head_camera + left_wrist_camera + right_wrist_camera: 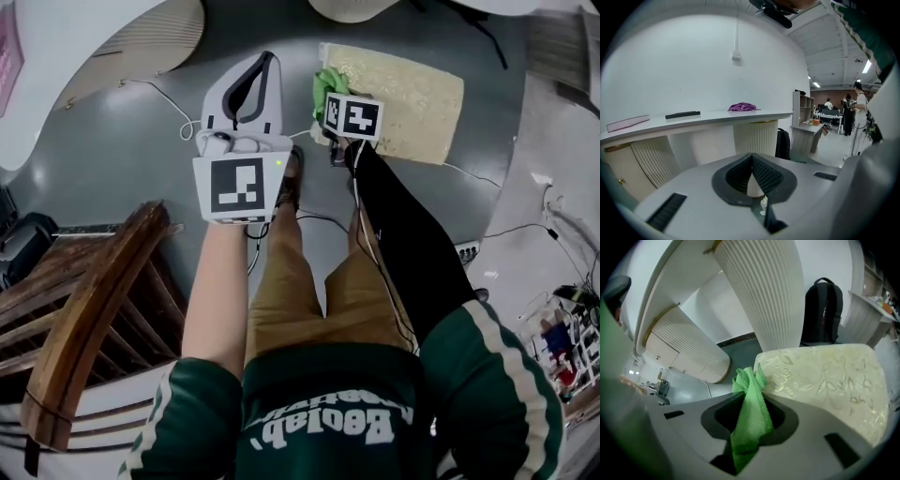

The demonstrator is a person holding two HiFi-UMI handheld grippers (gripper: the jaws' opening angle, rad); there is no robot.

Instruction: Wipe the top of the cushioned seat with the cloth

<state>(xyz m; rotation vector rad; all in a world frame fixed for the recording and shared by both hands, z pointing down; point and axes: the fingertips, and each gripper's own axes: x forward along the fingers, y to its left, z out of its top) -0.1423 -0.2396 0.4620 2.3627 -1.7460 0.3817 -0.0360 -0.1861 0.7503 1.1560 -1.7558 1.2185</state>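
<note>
Head view: the person stands on a grey floor (122,141) with both grippers held out ahead. The right gripper (330,101) is at the near left corner of the cushioned seat (412,103), a cream pad with a leaf pattern lying far and right of centre. A green cloth (327,86) shows at this gripper's tip, over the seat's left edge. Whether the cloth touches the seat top cannot be told from here.

Right gripper view: the jaws are clamped on the cloth. One bunched end stands out beyond the tips and the rest hangs back through the gap. The seat top fills the right side beyond the jaws.

Left gripper view: the left gripper (262,70) has its jaws together, ribbed pads meeting at the tips, with nothing between them. It is held left of the seat, well apart from it and clear of the cloth.

Items on surfaces: a white counter (708,118) carries a purple cloth (742,107), a black bar (682,114) and a flat pink piece (627,123), each apart from the others. A black backpack (783,143) stands against a fluted column (754,136). A wooden chair (94,300) is at the near left.
</note>
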